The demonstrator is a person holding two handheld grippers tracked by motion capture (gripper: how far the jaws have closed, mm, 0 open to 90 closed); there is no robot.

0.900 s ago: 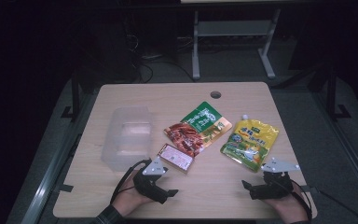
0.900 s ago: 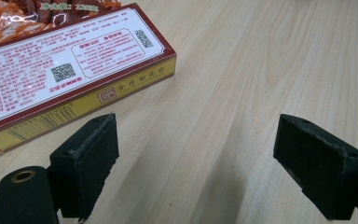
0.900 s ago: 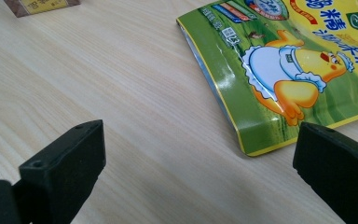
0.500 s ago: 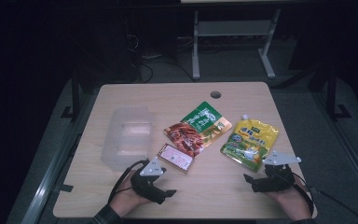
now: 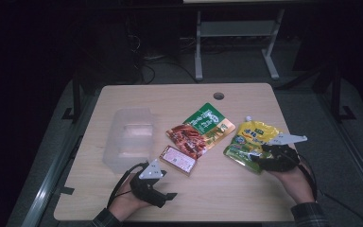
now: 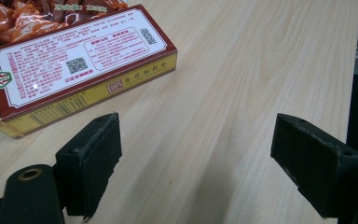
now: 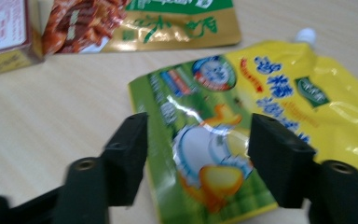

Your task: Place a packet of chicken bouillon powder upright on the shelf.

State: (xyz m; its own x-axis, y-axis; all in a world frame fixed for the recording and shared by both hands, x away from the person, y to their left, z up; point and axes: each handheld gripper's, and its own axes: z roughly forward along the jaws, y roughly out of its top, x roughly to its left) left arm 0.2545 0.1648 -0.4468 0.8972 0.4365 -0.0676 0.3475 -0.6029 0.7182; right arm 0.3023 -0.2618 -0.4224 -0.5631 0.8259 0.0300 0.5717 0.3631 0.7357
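A yellow-and-green spouted pouch [image 5: 253, 137] lies flat at the table's right. My right gripper [image 5: 257, 158] hovers over its near green end, and in the right gripper view the pouch [image 7: 261, 93] runs between and beyond the jaws of that gripper [image 7: 198, 154]; they stand apart and do not press it. My left gripper [image 5: 168, 198] rests near the front edge, open. In its own view this gripper [image 6: 196, 154] has only bare wood between its jaws. A red-and-gold box [image 6: 74, 65] lies just beyond its left jaw, label side up.
A green-and-gold snack pouch [image 5: 201, 130] lies mid-table, with the red box [image 5: 177, 160] in front of it. A clear plastic container [image 5: 127, 137] stands at the left. The table [image 5: 170, 99] has a cable hole [image 5: 218, 96] near its far edge. Dark floor and a metal frame lie behind.
My right hand has moved away from the front edge and now has its jaws over the near end of the yellow pouch. The left hand has stayed put.
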